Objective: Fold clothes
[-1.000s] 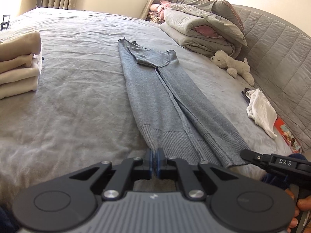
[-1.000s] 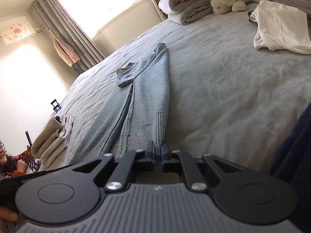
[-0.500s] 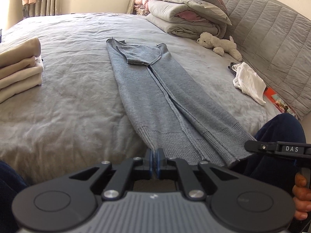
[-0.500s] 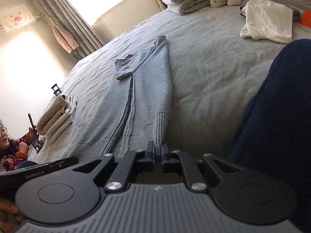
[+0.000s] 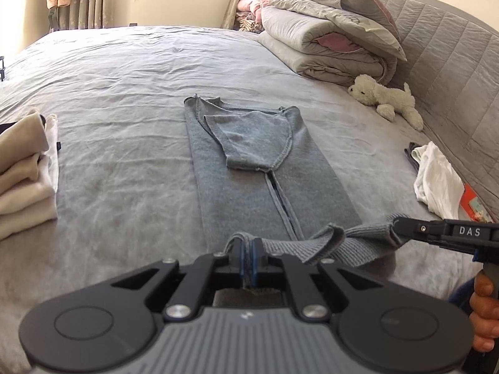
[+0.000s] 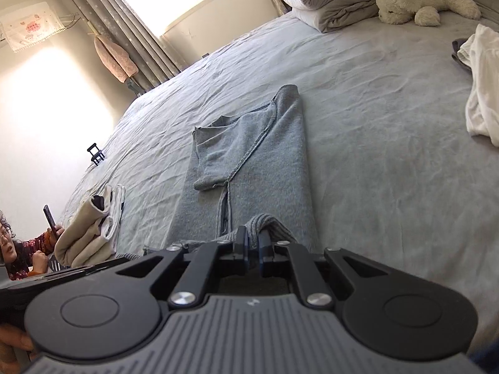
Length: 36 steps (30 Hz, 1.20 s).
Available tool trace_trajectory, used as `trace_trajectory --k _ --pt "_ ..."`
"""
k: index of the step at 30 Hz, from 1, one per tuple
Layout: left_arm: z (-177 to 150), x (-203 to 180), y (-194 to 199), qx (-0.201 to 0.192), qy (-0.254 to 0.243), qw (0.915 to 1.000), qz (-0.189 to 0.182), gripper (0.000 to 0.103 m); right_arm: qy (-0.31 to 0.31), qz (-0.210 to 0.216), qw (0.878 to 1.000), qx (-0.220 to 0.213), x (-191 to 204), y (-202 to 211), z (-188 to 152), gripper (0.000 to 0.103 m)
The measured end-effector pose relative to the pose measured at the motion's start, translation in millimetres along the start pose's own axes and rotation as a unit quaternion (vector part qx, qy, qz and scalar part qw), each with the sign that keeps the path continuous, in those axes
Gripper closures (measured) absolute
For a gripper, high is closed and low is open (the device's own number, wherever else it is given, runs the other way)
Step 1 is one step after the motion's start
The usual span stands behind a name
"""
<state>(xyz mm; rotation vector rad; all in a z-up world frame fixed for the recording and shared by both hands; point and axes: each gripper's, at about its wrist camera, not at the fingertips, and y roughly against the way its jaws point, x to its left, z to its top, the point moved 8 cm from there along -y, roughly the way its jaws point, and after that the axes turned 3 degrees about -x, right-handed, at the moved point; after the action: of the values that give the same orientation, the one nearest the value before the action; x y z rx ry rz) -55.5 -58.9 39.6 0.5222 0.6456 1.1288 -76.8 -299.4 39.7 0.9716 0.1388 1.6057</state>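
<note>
Left gripper [image 5: 248, 257]: clamped on ribbed hem of grey-blue knit sweater [image 5: 265, 168], left corner, lifted off the bed.
Right gripper [image 6: 253, 246]: jaws closed on the hem's right corner; hem band sags between the two grippers.
Sweater: lies lengthwise mid-bed, sleeves folded in, collar end far from grippers.
Bed sheet [image 5: 118, 99]: grey, wrinkled.
Folded stack [image 5: 25, 184]: cream and white garments, left of sweater, well apart.
White garment [image 5: 436, 180]: crumpled, right, near quilted headboard.
Plush dog [image 5: 386, 101]: beside folded duvet [image 5: 330, 46].
</note>
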Motion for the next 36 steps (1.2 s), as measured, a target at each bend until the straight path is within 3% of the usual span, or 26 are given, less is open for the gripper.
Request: trace_trajectory --k 11,13,15,18,19,20,22,26,33,36 --pt "48 30 -87 0.039 -0.012 0.9991 -0.013 0.097 -0.009 -0.023 0.996 0.081 -22 -94 45 0.094" --pt "52 34 -95 0.04 -0.001 0.9987 -0.03 0.094 -0.006 -0.024 0.996 0.086 -22 -103 50 0.092" --pt "54 41 -97 0.027 0.005 0.9989 -0.038 0.08 -0.002 -0.02 0.997 0.08 -24 -107 50 0.09" --pt "59 54 -96 0.014 0.015 0.999 -0.039 0.072 -0.004 -0.007 0.998 0.056 -26 -100 55 0.085" --pt "60 58 -94 0.011 0.02 0.9989 -0.041 0.072 -0.003 -0.008 0.999 0.044 -25 -97 60 0.074" --pt "64 63 -92 0.005 0.025 0.9987 -0.044 0.071 0.006 -0.007 0.999 0.032 -22 -94 66 0.056" --pt "68 67 -87 -0.006 0.03 0.9984 -0.048 0.068 0.041 0.002 0.999 0.002 -16 -87 79 0.044" --pt "72 70 -81 -0.028 0.031 0.997 -0.064 0.06 0.063 -0.001 0.998 -0.008 -20 -83 80 0.043" --pt "53 46 -106 -0.008 -0.036 0.9975 -0.06 0.057 0.174 0.005 0.984 0.028 -3 -101 56 0.044" --pt "45 44 -114 0.0 -0.048 0.9972 -0.056 0.057 0.196 -0.006 0.979 0.051 -4 -113 45 0.052"
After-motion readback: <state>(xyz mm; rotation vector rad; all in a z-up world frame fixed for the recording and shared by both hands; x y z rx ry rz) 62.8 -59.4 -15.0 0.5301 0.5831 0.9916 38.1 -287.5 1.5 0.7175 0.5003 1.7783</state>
